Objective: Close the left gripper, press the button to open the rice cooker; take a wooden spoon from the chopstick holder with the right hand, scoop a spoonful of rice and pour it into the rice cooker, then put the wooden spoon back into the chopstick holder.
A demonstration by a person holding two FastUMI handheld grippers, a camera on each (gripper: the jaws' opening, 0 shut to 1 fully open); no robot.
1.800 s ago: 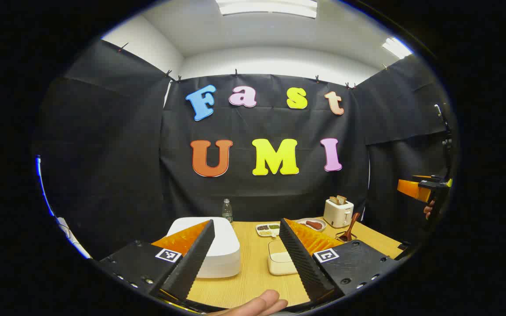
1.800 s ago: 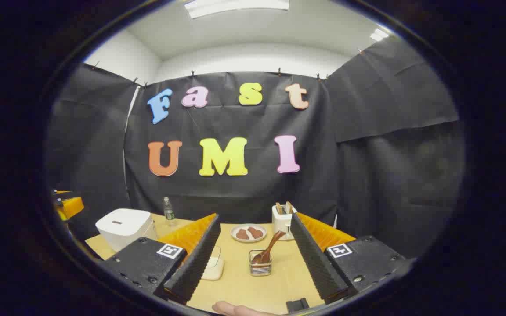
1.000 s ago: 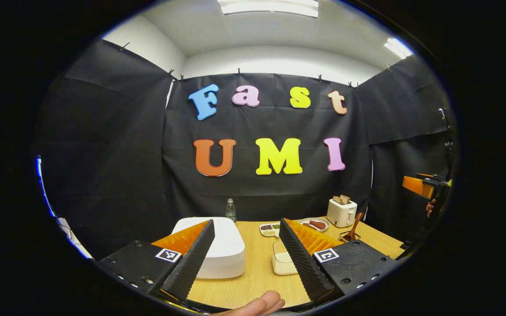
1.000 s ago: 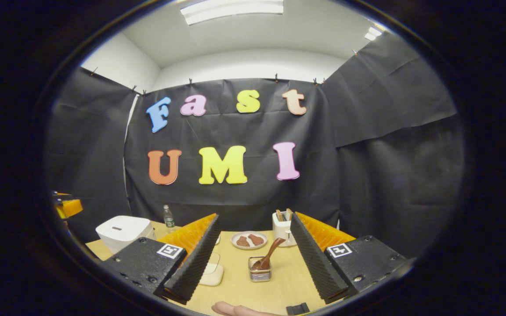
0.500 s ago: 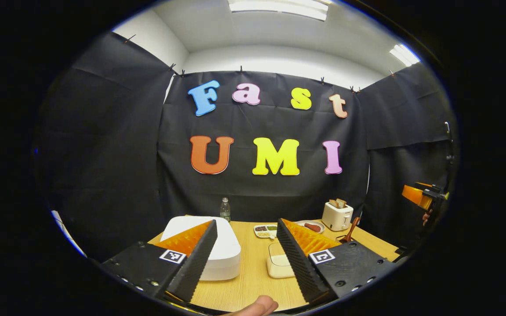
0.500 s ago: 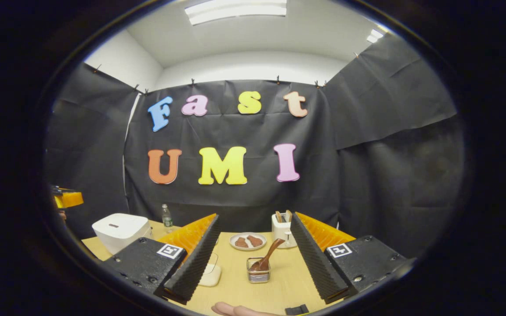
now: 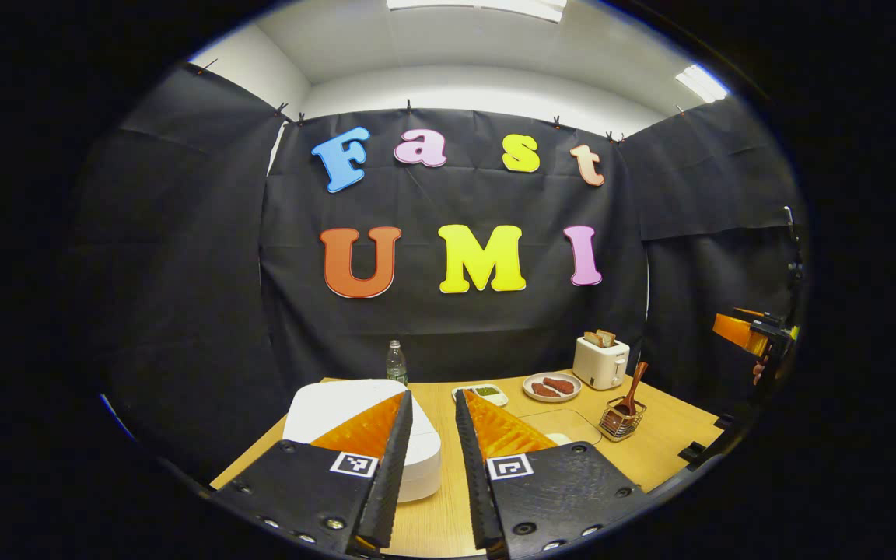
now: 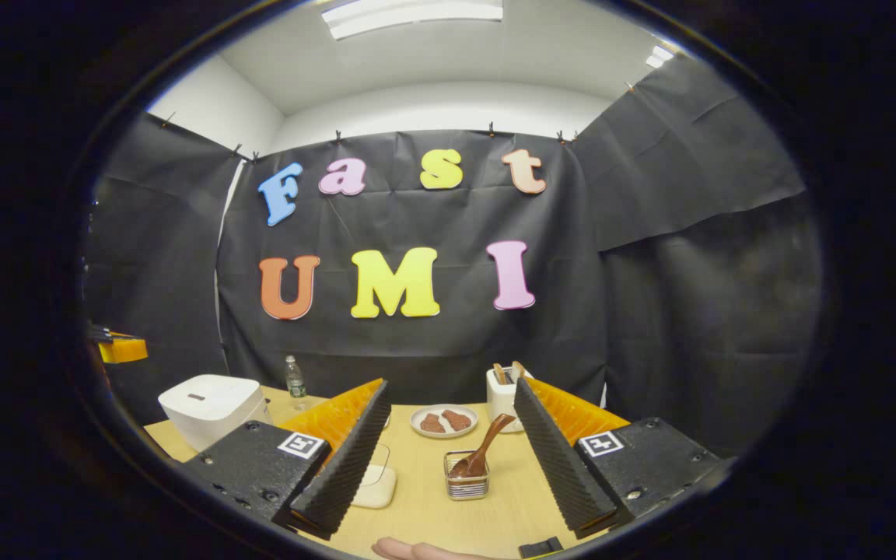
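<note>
**Left nearly closed over the cooker, right wide open facing the spoon**

Left hand-held gripper [image 7: 432, 435]: fingers drawn in to a narrow gap, nothing between them, held above the desk [image 7: 673, 435]. The white rice cooker [image 7: 331, 404] sits just ahead, partly behind the left finger; lid is down.

Right hand-held gripper [image 8: 452, 439]: fingers spread wide, holding nothing. Straight ahead between them stands the wire chopstick holder [image 8: 466, 482] with the wooden spoon [image 8: 483, 453] in it, handle leaning up to the right. In the right gripper view the rice cooker [image 8: 211, 400] is well off to the left, a slot-like button on its lid.

A pale rice container [image 8: 376, 486] lies on the desk just left of the holder, partly hidden by the left finger of the right gripper.

Farther back: plate of reddish food [image 8: 443, 421], white toaster with bread [image 8: 504, 397], water bottle [image 8: 293, 379] by the wall. A divided dish [image 7: 483, 393] lies behind the cooker. Fingertip [image 8: 409, 550] at the bottom edge of the right gripper view.
</note>
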